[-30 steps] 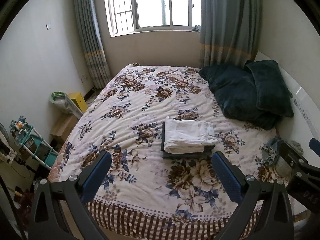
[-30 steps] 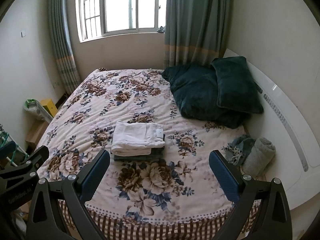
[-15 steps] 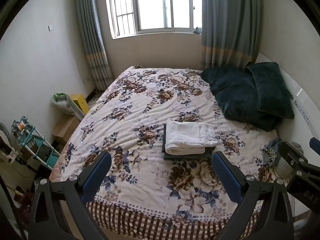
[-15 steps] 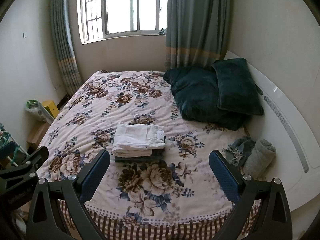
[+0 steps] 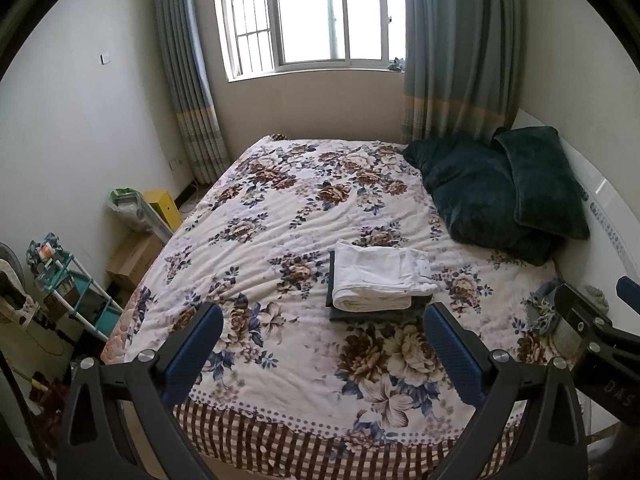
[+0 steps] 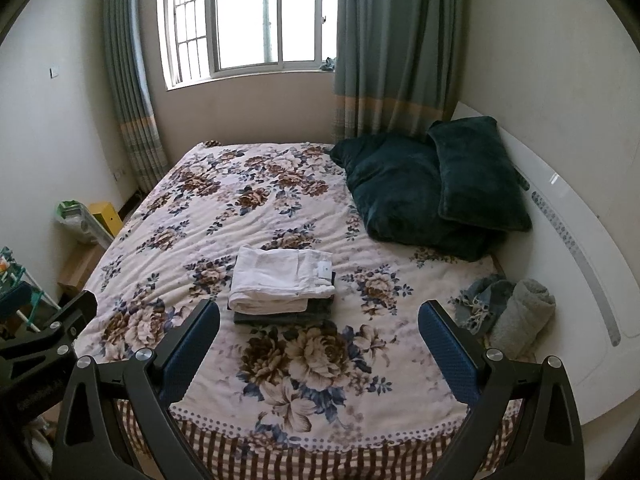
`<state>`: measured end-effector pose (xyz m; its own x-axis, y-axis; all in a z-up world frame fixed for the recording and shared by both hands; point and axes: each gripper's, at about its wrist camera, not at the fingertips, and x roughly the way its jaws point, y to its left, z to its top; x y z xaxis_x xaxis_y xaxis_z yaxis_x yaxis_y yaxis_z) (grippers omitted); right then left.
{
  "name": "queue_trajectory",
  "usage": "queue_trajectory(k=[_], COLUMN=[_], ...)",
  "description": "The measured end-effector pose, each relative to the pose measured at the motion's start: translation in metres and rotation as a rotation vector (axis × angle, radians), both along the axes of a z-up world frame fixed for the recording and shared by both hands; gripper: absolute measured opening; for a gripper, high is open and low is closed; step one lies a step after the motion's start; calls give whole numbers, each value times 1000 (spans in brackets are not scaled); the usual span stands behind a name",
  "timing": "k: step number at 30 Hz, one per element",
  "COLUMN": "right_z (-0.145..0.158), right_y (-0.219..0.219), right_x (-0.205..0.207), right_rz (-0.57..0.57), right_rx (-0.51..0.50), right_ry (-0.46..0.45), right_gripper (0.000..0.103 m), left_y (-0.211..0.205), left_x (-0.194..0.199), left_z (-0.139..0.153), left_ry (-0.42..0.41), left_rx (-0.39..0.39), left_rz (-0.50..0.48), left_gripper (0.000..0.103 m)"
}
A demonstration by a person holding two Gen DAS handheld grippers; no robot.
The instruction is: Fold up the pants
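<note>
Both jaws gape wide, left gripper [image 5: 320, 344] and right gripper [image 6: 318, 340] holding nothing, above the bed's [image 5: 280, 232] foot edge; folded pants [image 5: 380, 276] lie well ahead.

Folded pants [image 5: 380, 276] lie on a second folded garment [image 5: 374, 314], mid-bed [image 5: 280, 216]; pillows [image 5: 500, 196] behind right, by headboard [image 6: 568, 248].

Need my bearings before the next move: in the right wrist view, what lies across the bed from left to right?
Folded white pants stacked on a dark folded garment → two dark teal velvet pillows → frayed blue-grey cloth → rolled grey towel → white headboard.
</note>
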<state>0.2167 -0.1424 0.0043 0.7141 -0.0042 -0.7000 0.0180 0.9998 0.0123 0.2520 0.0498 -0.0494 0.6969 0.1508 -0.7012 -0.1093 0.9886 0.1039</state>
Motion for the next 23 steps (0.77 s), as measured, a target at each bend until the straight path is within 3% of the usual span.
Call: queue_trajectory(k=[23], right_z=[-2], right_y=[5], right_x=[-10], right_rz=[5], right_rx=[11], right_ry=[-1], right_gripper=[101], left_y=[-5], left_x=[-9], left_z=[6], left_ry=[-27], left_rx=[-8], left_rz=[36], left_gripper=[103])
